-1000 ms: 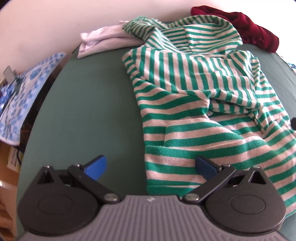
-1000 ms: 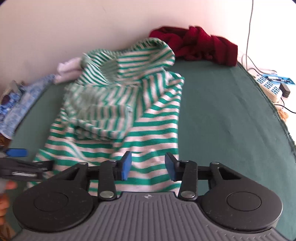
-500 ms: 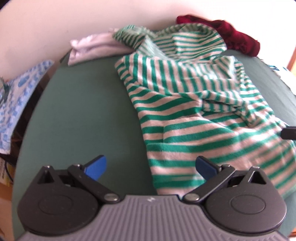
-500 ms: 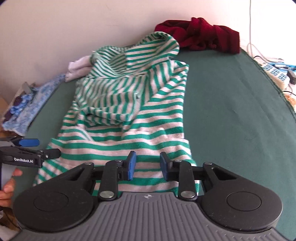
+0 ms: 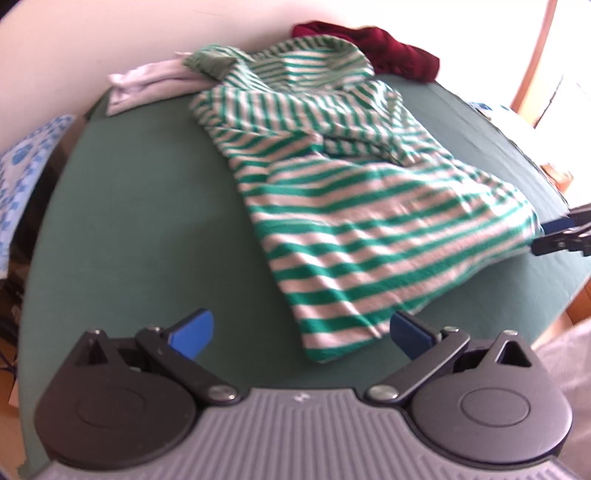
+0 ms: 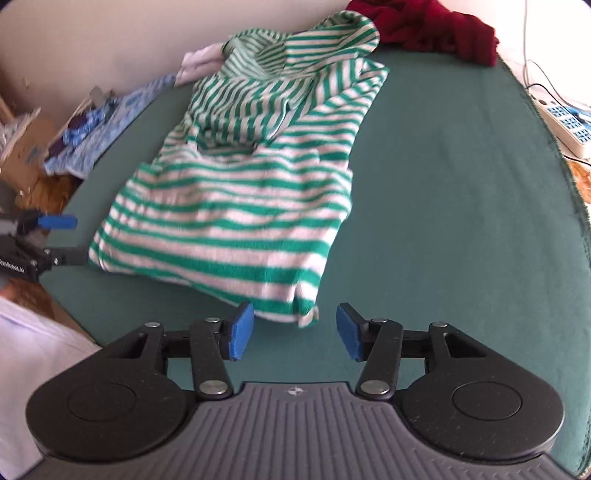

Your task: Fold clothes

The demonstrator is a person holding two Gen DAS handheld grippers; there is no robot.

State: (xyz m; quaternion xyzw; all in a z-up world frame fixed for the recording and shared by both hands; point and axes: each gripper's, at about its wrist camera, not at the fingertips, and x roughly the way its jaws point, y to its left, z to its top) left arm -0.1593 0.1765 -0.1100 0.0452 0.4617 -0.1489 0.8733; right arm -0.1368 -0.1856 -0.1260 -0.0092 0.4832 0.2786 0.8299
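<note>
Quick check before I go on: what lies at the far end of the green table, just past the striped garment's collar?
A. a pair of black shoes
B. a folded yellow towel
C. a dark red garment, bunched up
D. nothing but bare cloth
C: a crumpled dark red garment sits at the table's far edge, right behind the collar end of the striped garment.

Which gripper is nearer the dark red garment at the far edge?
Neither clearly. The left gripper and right gripper both sit at the striped top's near hem, across from the dark red garment.
</note>
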